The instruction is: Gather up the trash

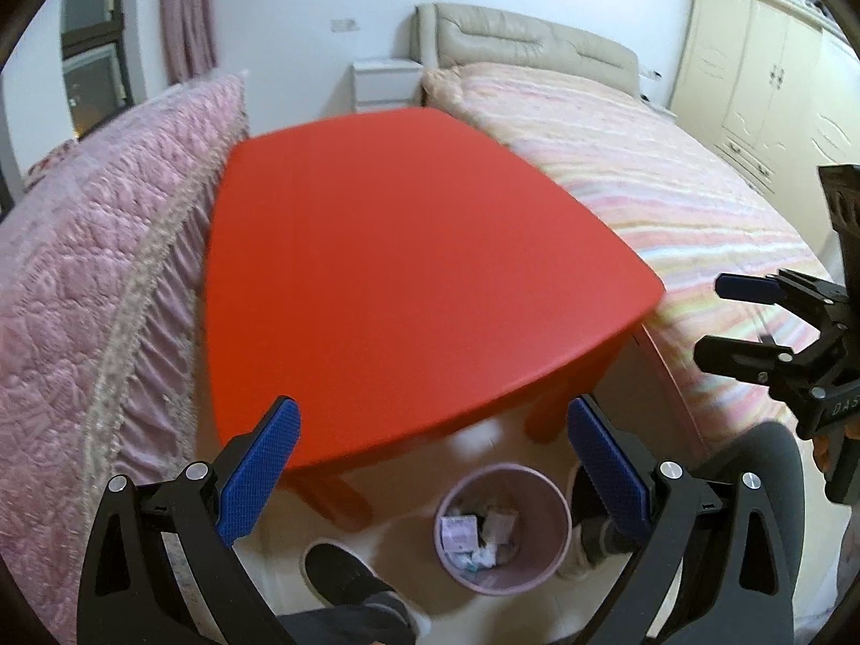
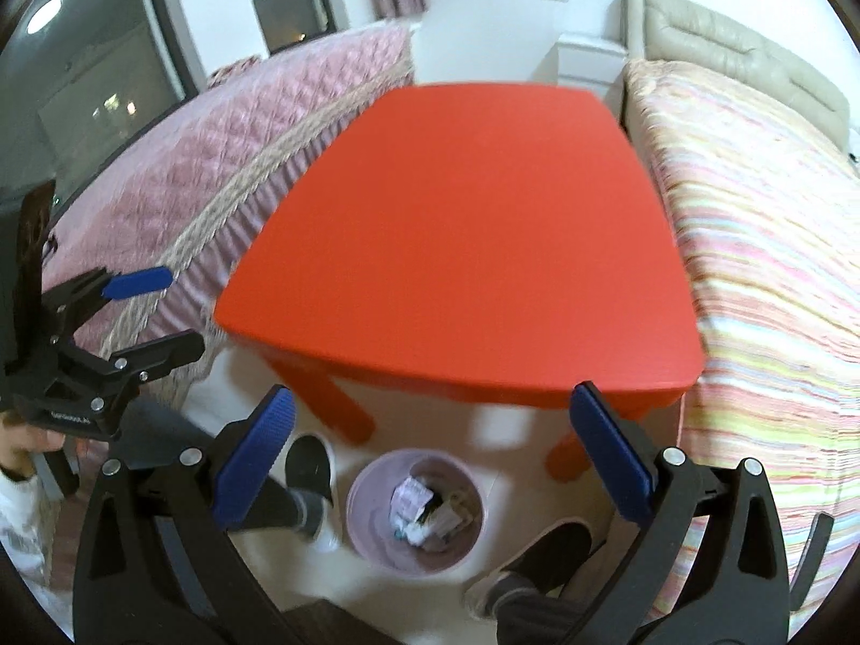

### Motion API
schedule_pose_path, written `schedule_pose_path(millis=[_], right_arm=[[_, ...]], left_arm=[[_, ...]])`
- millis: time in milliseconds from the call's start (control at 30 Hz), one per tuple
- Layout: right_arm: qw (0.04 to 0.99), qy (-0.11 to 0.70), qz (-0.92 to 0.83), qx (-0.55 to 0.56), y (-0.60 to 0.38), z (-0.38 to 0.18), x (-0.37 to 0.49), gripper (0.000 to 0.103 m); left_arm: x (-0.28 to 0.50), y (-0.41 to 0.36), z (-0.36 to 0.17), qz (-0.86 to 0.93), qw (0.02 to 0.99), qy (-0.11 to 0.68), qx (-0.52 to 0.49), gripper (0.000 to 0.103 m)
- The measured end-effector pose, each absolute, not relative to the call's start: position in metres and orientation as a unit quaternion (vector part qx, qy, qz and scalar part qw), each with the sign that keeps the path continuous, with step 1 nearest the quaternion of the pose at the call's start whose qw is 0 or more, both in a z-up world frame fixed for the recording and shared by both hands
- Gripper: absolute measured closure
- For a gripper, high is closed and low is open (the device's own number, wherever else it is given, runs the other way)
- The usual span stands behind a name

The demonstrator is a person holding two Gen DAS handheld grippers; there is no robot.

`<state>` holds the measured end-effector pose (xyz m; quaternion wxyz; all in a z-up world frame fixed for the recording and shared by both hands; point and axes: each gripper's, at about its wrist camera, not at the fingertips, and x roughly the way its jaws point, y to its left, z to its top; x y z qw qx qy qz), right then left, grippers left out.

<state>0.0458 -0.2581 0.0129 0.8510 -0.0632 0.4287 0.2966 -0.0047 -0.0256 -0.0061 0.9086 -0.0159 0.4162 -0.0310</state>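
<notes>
Trash (image 1: 478, 535) lies in the pink bin (image 1: 559, 524) by the red table's (image 1: 403, 269) near edge; nothing remains on top; left gripper (image 1: 432, 465) and right gripper (image 2: 430, 462) gape empty, so collecting looks finished

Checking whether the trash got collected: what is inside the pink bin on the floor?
The pink bin holds crumpled paper scraps and wrappers. Whatever lies beneath that top layer is covered, so the bottom cannot be seen.

A smooth, matt red table (image 1: 408, 269) is filling the centre. Quilted pink cloth (image 1: 80, 279) is lying at left, striped woven bedding (image 1: 672, 188) at right. Crumpled paper (image 2: 416, 505) is sitting in a smooth pink plastic bin (image 2: 371, 532). Textured blue pads (image 1: 258, 478) are lining matt black fingers.
</notes>
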Motion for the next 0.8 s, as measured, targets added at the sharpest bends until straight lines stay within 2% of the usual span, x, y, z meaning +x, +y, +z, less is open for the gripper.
schedule_pose_path(millis=[367,800], right_arm=[[0.873,0.383,0.296,-0.061,-0.248,0.054,0.06,0.003],[0.876,0.368,0.306,-0.062,-0.247,0.069,0.06,0.003]], left_arm=[[0.007,-0.019,0.036,0.037,0.929,0.367,0.006,0.008],[0.007,-0.014,0.05,0.054,0.928,0.368,-0.021,0.006]])
